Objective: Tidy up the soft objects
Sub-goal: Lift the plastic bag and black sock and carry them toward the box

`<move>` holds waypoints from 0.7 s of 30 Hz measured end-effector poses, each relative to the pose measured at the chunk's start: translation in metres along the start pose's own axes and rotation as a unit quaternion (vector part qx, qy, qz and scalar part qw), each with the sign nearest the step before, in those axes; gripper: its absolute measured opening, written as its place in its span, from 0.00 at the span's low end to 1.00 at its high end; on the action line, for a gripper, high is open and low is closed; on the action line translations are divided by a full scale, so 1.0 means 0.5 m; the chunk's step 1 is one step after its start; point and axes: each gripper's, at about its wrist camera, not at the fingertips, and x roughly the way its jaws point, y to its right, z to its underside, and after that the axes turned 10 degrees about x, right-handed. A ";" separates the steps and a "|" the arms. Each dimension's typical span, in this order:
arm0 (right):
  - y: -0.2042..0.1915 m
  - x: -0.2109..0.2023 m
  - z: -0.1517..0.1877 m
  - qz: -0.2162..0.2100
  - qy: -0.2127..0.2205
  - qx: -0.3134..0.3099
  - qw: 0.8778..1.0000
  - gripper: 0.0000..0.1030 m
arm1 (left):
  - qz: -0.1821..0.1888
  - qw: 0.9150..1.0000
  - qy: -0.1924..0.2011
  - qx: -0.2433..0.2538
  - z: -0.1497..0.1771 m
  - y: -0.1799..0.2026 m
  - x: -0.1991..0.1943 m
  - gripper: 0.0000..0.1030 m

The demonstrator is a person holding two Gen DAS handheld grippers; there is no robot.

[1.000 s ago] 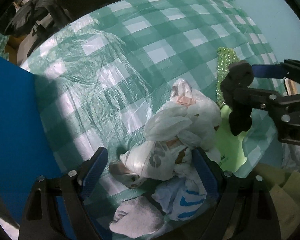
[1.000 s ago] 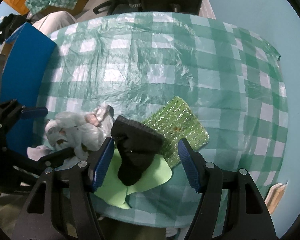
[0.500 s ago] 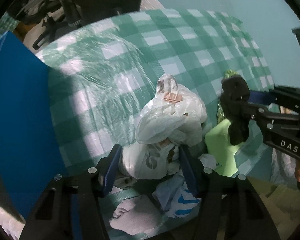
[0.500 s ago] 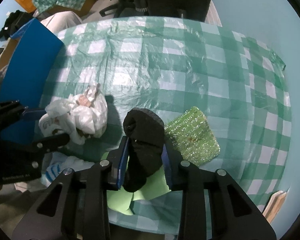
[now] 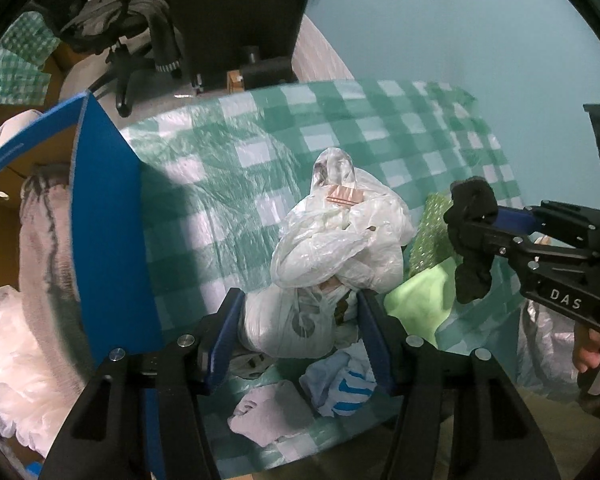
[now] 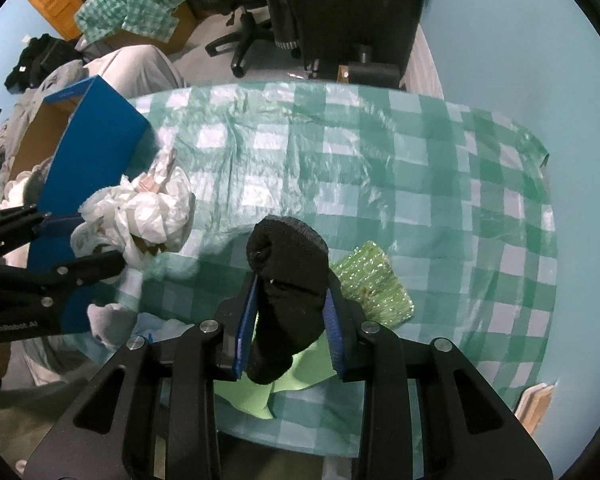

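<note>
Left claw: clamped on a crumpled white plastic bag, blue pads pressing its lower part from both sides; the bag is held above the near edge of the tabletop, which is covered in a green-and-white checked cloth

Right claw: clamped on a rolled black sock, its toe hanging below the pads, held over the tabletop's near edge

On the tabletop: light green sheet under the sock; sparkly green pad just beside it; grey cloth and white-and-blue cloth at the near edge below the bag

Left of the tabletop: blue box, open-topped
</note>
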 end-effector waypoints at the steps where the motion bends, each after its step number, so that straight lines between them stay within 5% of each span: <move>1: -0.004 -0.001 -0.002 0.001 0.001 0.000 1.000 0.29 | 0.000 1.000 0.003 -0.001 0.000 0.000 -0.005 0.56; 21: -0.067 -0.091 -0.040 -0.007 0.023 -0.014 1.000 0.29 | -0.028 0.998 0.050 -0.027 0.004 -0.028 -0.129 0.56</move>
